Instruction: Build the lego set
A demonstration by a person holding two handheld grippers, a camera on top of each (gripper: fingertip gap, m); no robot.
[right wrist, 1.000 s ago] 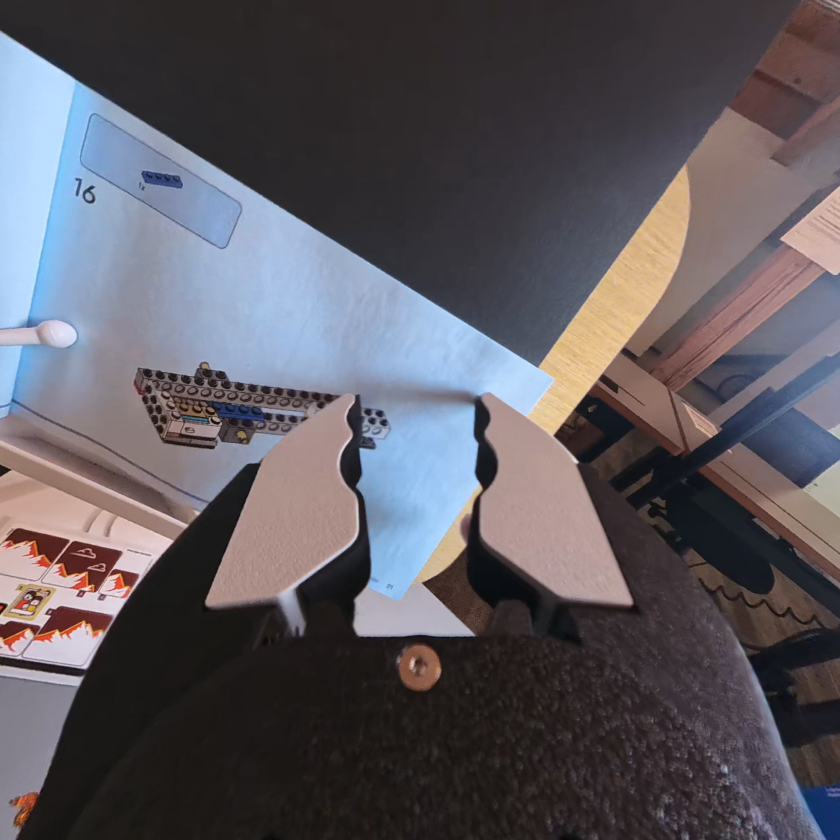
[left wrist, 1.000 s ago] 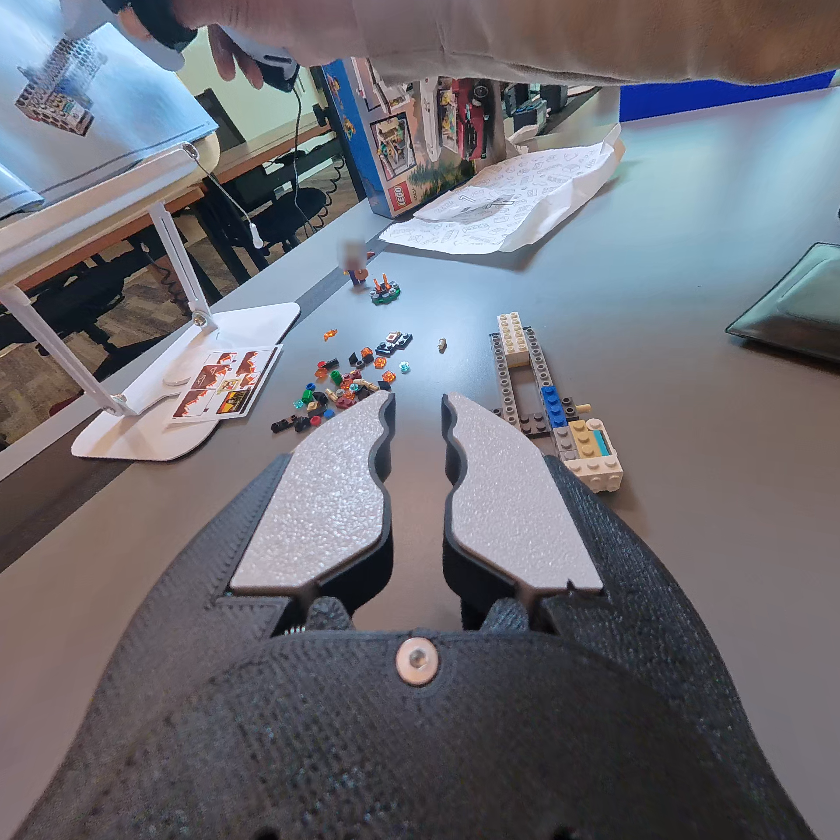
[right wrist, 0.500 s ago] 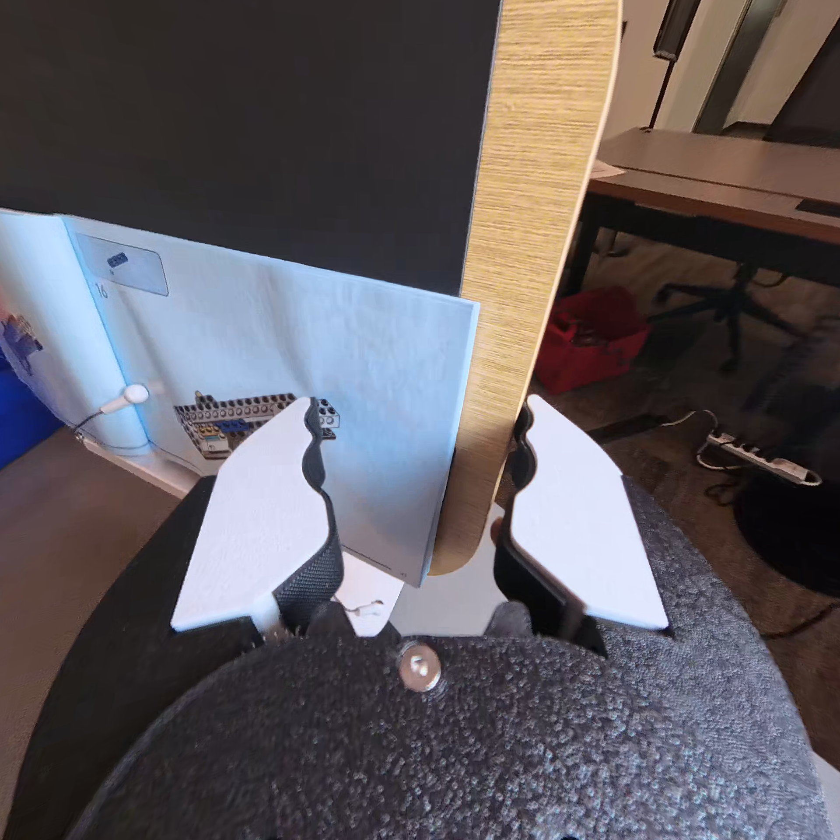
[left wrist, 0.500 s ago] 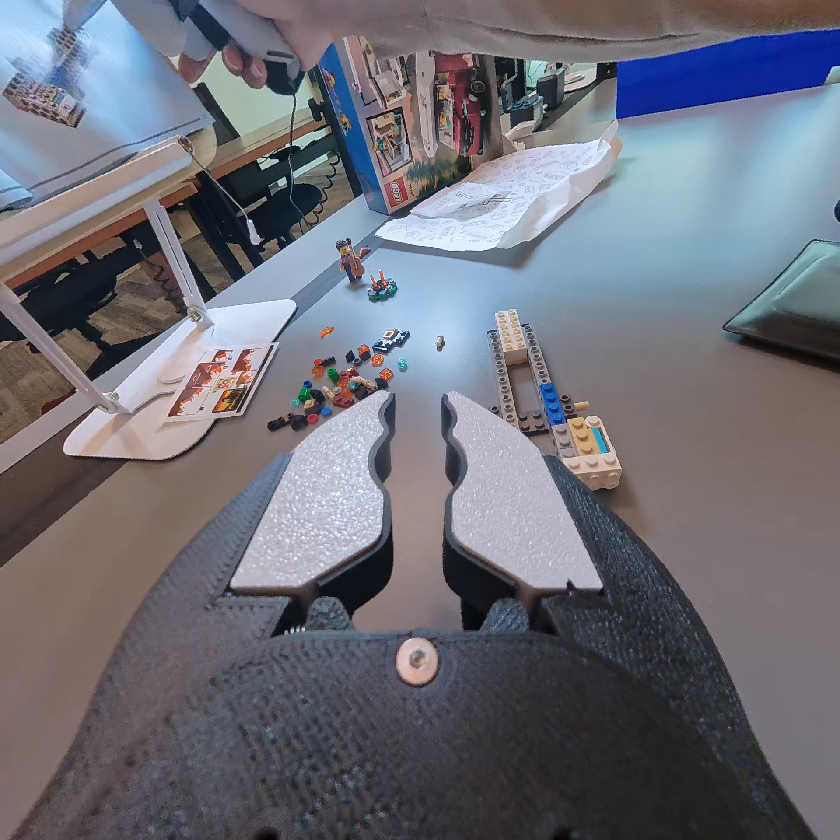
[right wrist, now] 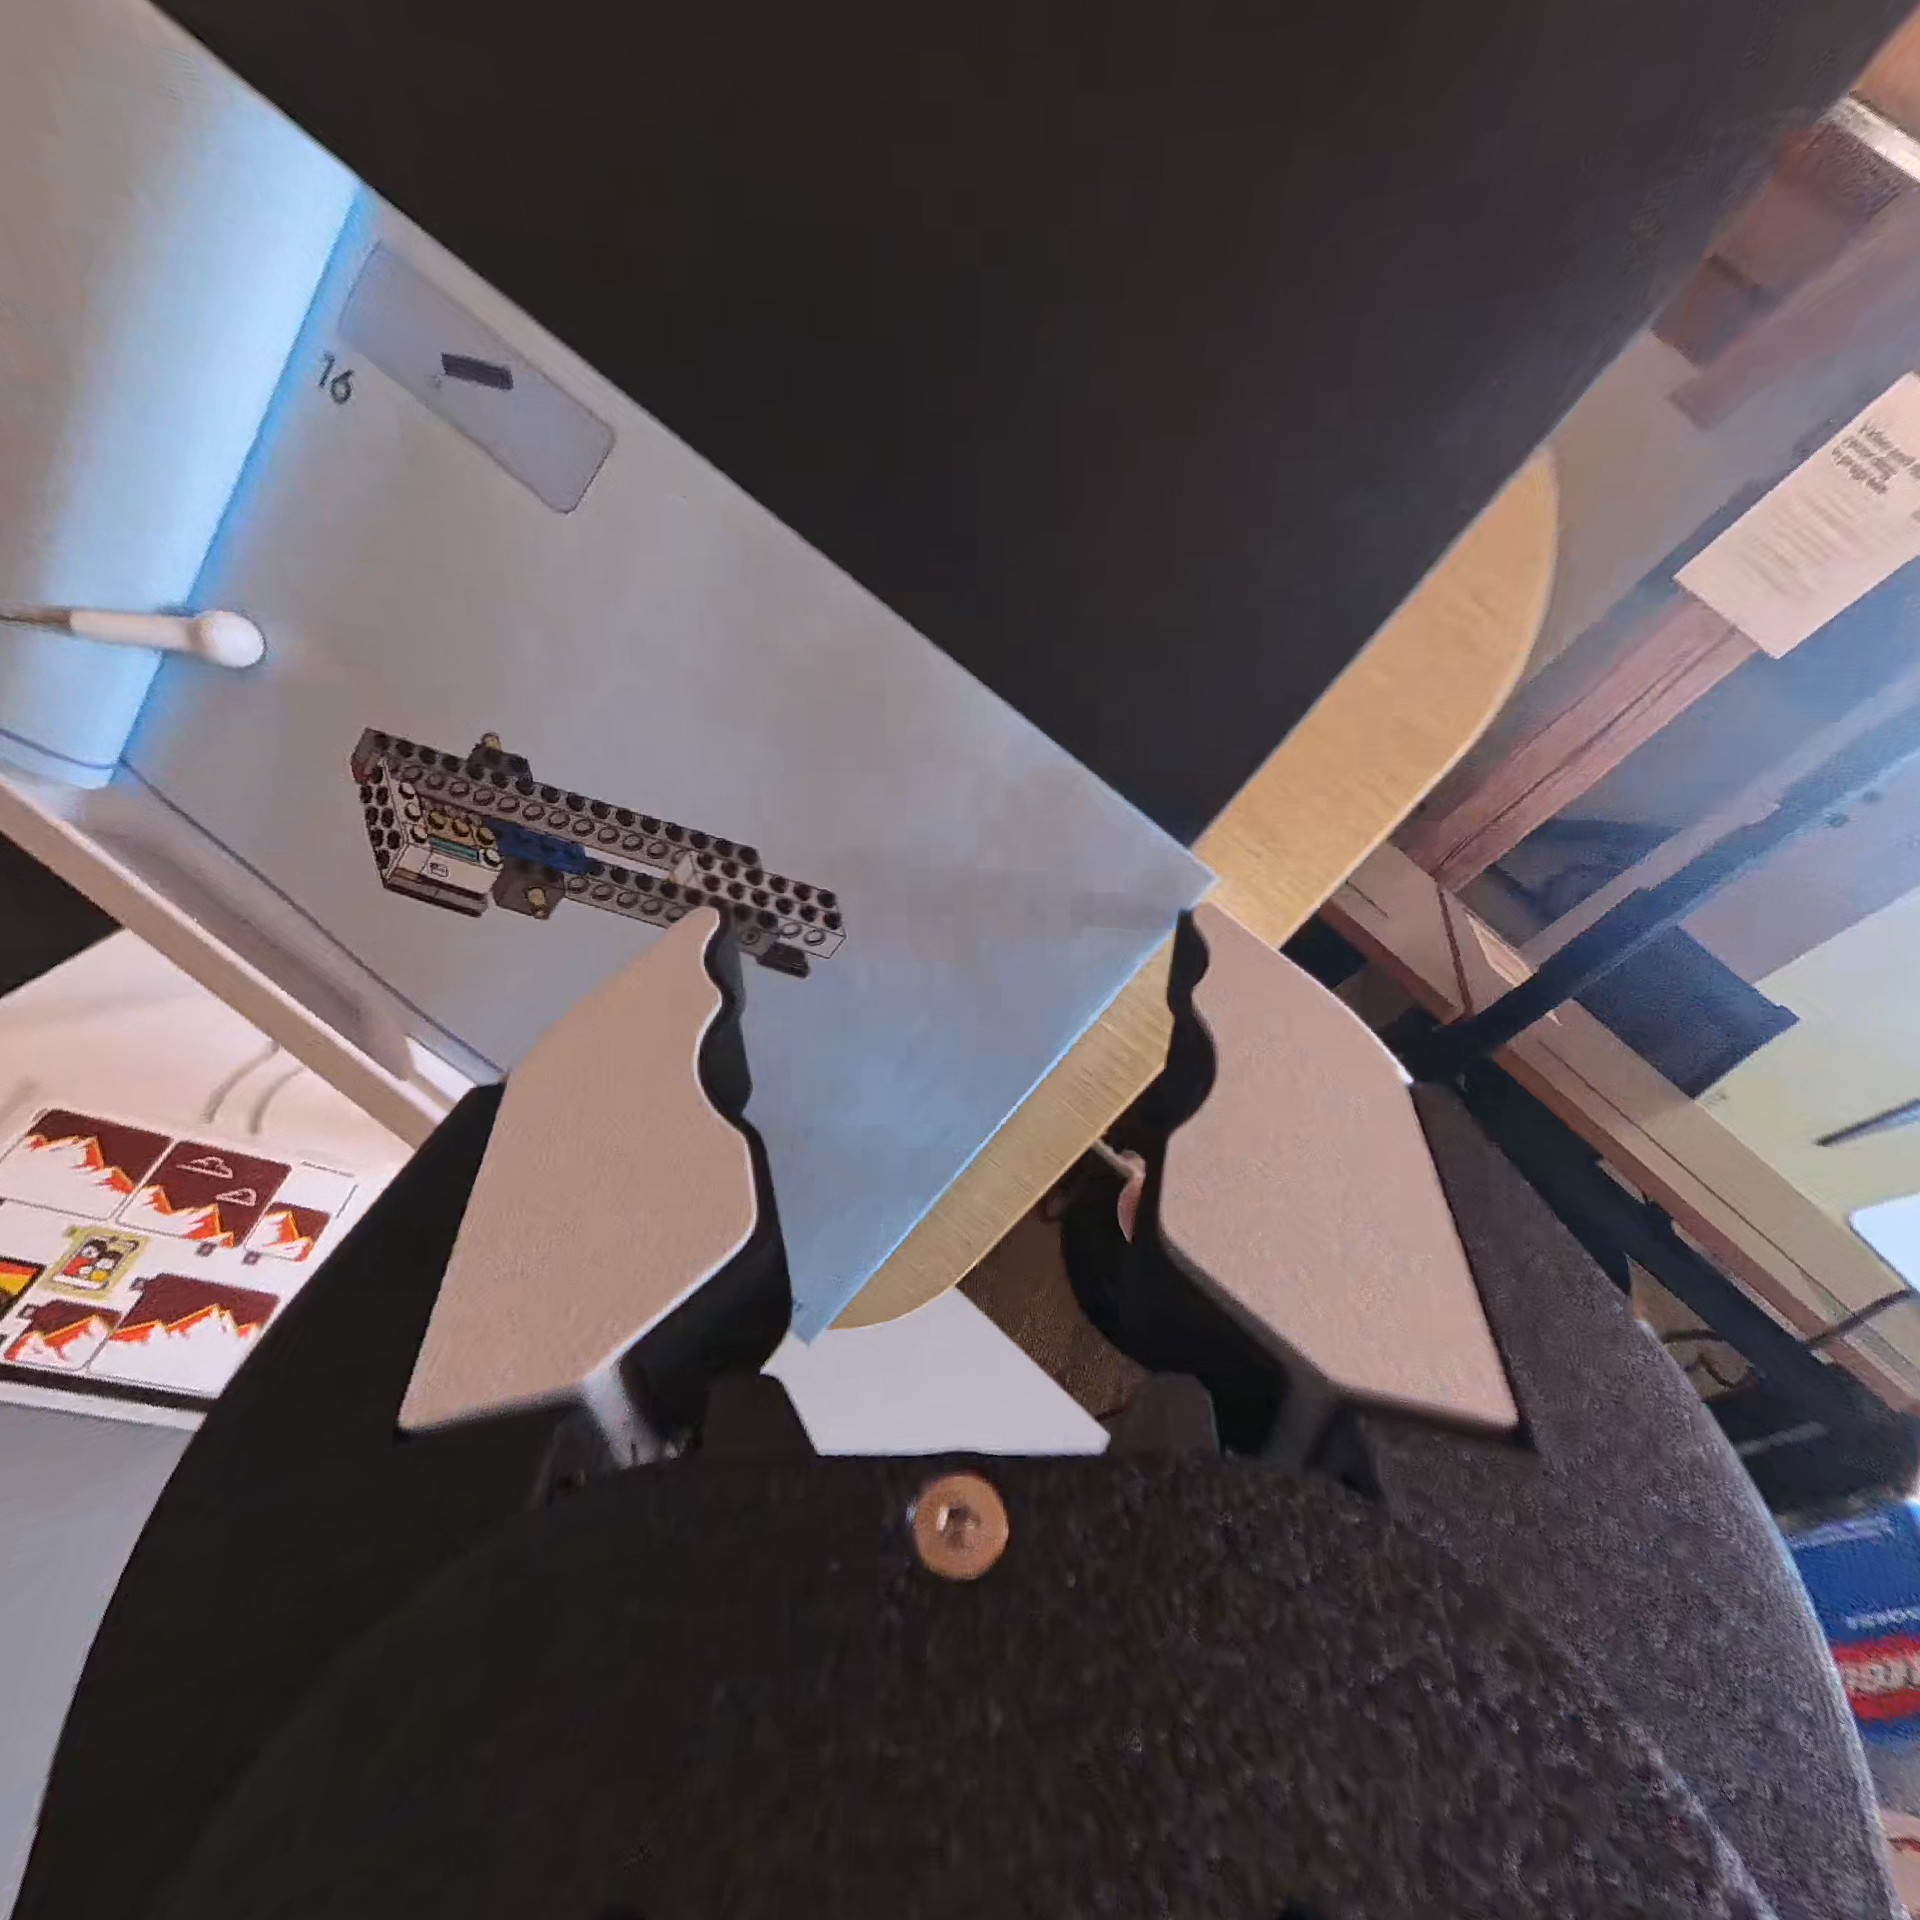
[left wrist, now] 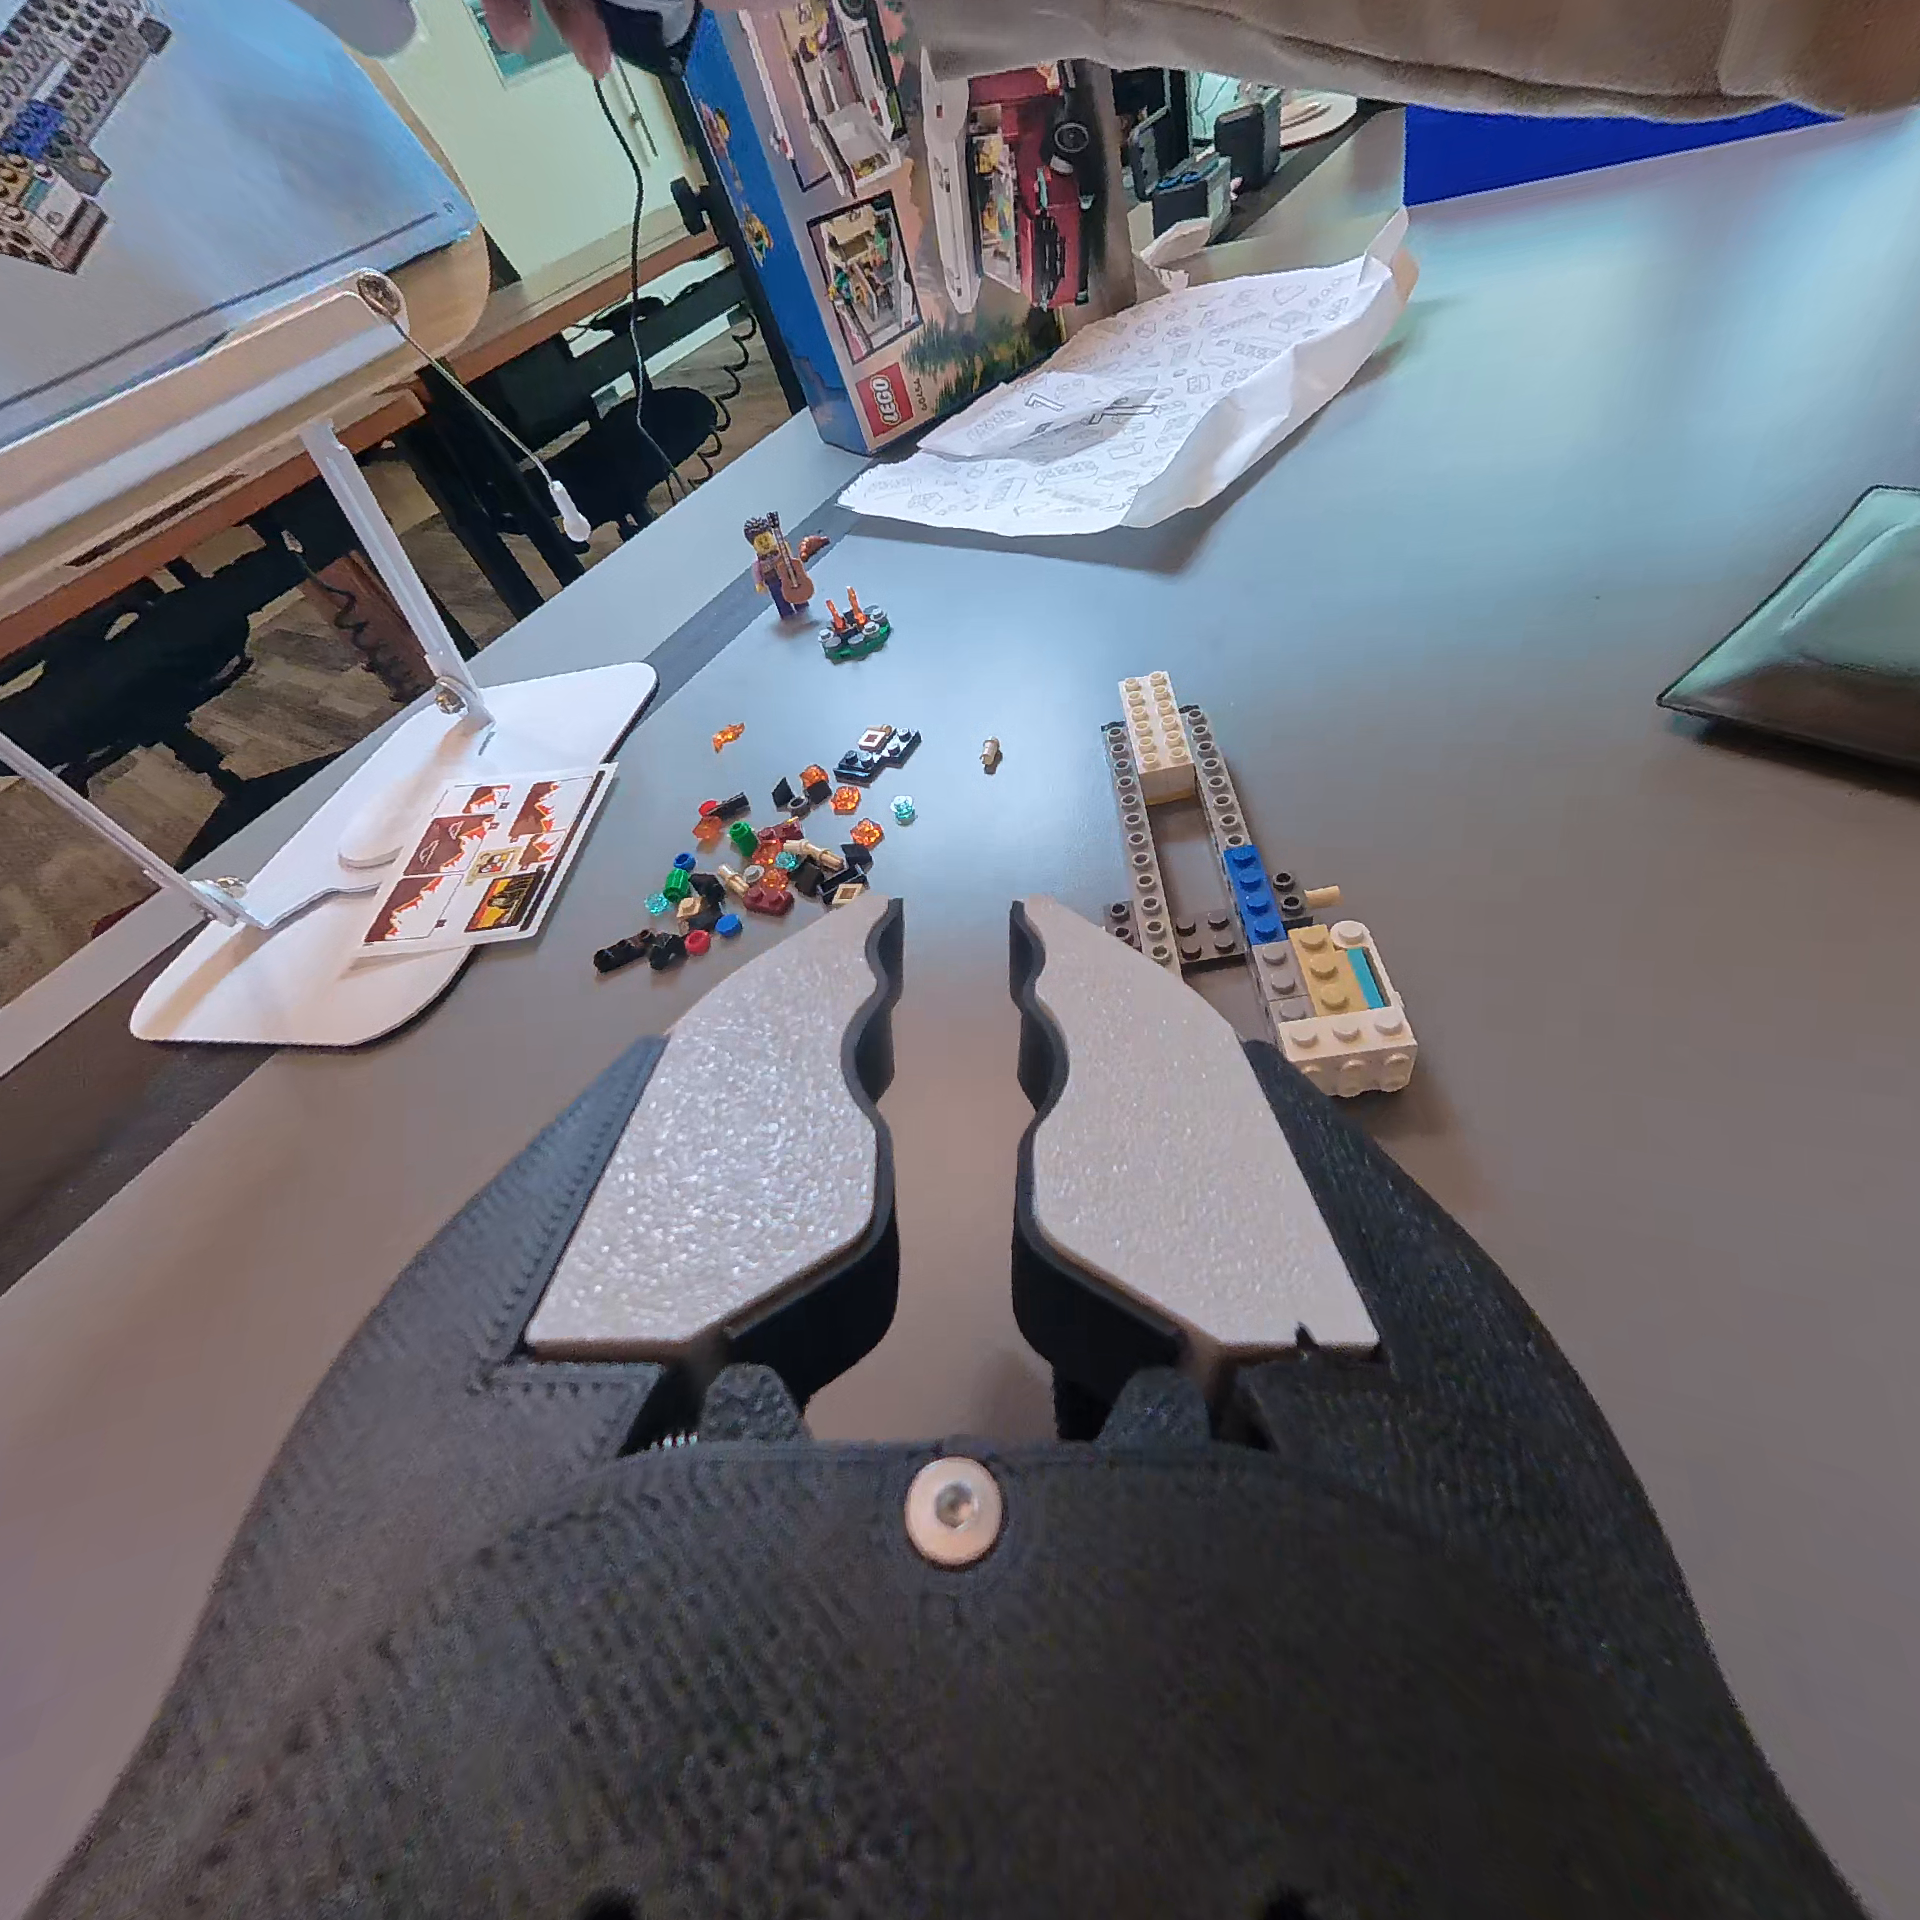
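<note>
Swung back toward booklet page (right wrist: 727,665) on stand — right tool (right wrist: 951,935) spread, empty, around its lower corner. Left tool (left wrist: 956,914) slightly parted, empty, above counter (left wrist: 1558,1195); half-built chassis (left wrist: 1236,894) just beside. Might crease or tear page if pinched crooked.

Bare table (left wrist: 1558,1351) ahead, between loose pieces (left wrist: 774,852) and chassis (left wrist: 1226,883)

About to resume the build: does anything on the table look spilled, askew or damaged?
Nothing looks damaged. The loose small pieces lie scattered, not sorted, between the sticker sheet and the partly built grey frame. One tiny tan piece sits apart from them. The emptied paper bag lies crumpled by the set box.
</note>
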